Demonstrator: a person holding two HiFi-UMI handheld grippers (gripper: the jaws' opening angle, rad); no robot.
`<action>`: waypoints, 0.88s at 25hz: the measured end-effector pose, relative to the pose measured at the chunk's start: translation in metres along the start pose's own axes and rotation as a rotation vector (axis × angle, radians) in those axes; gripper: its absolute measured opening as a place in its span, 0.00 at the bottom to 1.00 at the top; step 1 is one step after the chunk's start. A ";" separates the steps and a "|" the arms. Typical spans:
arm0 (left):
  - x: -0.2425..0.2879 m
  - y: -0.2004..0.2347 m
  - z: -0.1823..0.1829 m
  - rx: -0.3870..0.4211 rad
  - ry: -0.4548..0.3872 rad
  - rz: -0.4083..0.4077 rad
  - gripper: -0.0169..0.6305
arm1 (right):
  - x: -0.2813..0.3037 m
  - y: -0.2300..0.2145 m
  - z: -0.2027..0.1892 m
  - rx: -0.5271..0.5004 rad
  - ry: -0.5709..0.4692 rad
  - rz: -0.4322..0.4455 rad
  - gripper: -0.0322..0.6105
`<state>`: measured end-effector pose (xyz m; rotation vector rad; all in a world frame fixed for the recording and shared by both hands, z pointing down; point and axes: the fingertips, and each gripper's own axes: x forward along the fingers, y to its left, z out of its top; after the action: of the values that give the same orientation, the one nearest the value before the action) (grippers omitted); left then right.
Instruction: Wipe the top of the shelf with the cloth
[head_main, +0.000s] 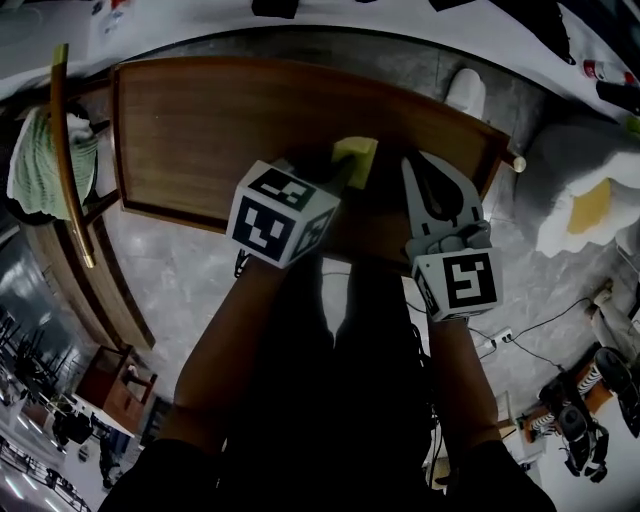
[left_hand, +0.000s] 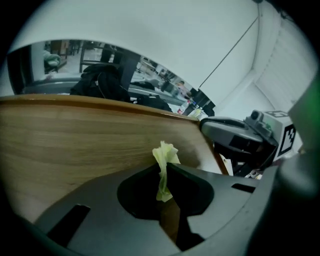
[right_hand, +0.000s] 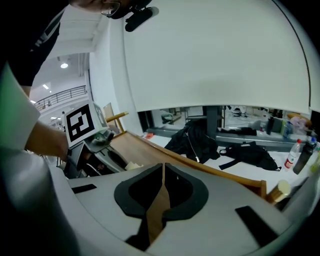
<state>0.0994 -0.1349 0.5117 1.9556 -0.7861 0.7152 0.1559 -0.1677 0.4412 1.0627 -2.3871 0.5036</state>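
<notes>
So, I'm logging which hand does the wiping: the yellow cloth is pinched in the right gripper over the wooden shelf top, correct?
No: the left gripper view shows the left gripper pinching the yellow cloth over the wooden shelf top; the right gripper is shut, empty.

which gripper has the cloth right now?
The left gripper: its jaws are shut on the yellow-green cloth over the shelf top. The right gripper beside it is shut with nothing between its jaws.
</notes>
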 end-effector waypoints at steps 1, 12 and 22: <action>-0.006 0.009 -0.002 -0.006 -0.002 0.007 0.08 | 0.006 0.006 0.003 -0.003 -0.002 0.009 0.09; -0.080 0.113 -0.018 -0.008 -0.011 0.104 0.08 | 0.074 0.082 0.027 -0.020 -0.007 0.068 0.09; -0.172 0.236 -0.035 -0.077 -0.047 0.316 0.08 | 0.117 0.121 0.038 -0.046 -0.017 0.100 0.09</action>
<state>-0.1935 -0.1587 0.5217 1.8037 -1.1510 0.8126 -0.0157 -0.1792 0.4584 0.9346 -2.4642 0.4736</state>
